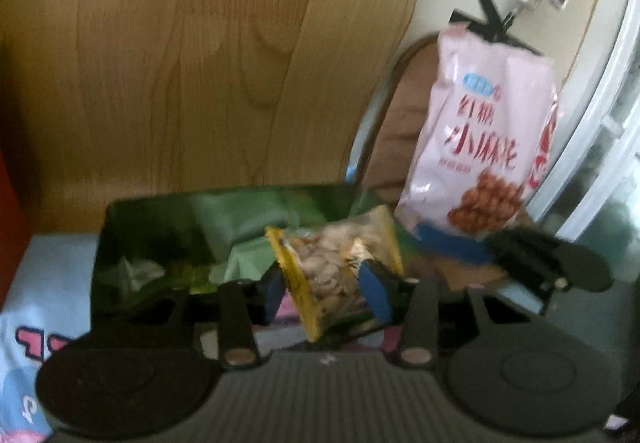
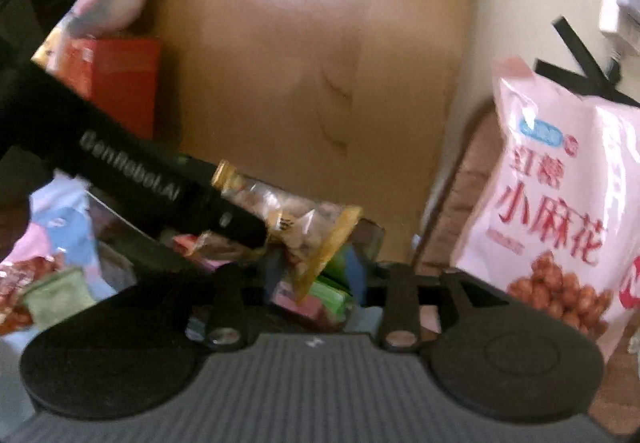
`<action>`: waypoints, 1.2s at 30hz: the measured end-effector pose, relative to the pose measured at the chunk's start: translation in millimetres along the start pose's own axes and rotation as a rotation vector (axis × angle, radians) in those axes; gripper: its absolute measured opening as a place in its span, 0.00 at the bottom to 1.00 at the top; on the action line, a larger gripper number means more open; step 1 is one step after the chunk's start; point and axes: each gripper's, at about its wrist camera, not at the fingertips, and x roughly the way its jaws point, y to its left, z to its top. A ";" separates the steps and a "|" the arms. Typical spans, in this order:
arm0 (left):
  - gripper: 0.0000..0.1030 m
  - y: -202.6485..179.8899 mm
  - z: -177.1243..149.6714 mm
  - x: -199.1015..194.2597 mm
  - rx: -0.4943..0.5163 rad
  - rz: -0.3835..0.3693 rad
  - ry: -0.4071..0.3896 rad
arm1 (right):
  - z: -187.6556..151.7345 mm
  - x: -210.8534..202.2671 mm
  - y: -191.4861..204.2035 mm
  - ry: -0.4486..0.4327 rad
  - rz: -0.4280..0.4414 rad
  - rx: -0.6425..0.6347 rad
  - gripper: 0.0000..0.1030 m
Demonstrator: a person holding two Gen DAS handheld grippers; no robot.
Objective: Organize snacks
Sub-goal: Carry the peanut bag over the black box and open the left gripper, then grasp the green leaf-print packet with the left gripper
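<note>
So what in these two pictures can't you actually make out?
- Left wrist view: the dark green tray contents are smeared by motion blur.
- Left wrist view: the clear yellow-edged snack packet sits between the left gripper pads; contact is unclear.
- Right wrist view: small print on the pink snack bag is blurred, and the frame edge crops it.

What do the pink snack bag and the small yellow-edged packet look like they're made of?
Pink snack bag: likely plastic film with a glossy finish, creased and catching light. Small yellow-edged packet: clear plastic film, since its pale contents show through; the picture is too blurred to tell more.
</note>
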 end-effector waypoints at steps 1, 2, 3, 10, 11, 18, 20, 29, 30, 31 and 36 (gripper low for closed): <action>0.44 2.7 -2.2 -2.2 0.001 -0.003 0.004 | -0.7 -5.2 -2.3 -0.020 -0.015 0.017 0.63; 0.45 6.0 -5.6 -9.4 0.001 -0.011 -0.001 | -0.5 -13.1 -5.3 -0.047 -0.024 0.043 0.64; 0.47 10.9 -7.6 -18.6 -0.003 -0.022 -0.014 | -0.4 -22.4 -7.0 -0.071 -0.031 0.065 0.64; 0.48 57.6 -53.1 -112.9 -0.137 -0.080 -0.125 | -16.9 -71.2 12.5 -0.036 0.363 0.220 0.63; 0.48 60.9 -63.0 -120.2 -0.153 -0.062 -0.124 | -20.1 -66.7 24.8 0.011 0.403 0.194 0.63; 0.49 55.3 -118.6 -142.3 -0.116 0.148 -0.072 | -17.4 -24.3 94.6 0.103 0.417 -0.180 0.80; 0.49 49.2 -125.3 -146.0 -0.089 0.199 -0.070 | -18.8 -14.2 97.8 0.147 0.414 -0.201 0.76; 0.55 35.4 -128.2 -152.5 -0.016 0.334 -0.105 | -40.4 -55.4 77.7 0.174 0.378 -0.145 0.54; 0.55 33.7 -128.8 -151.2 -0.014 0.333 -0.104 | -46.6 -63.4 73.5 0.172 0.369 -0.139 0.54; 0.55 31.5 -129.2 -149.6 -0.009 0.329 -0.102 | -53.0 -76.3 68.3 0.169 0.355 -0.133 0.54; 0.55 14.9 -132.0 -137.5 0.024 0.290 -0.078 | -83.4 -131.2 51.7 0.148 0.289 -0.149 0.55</action>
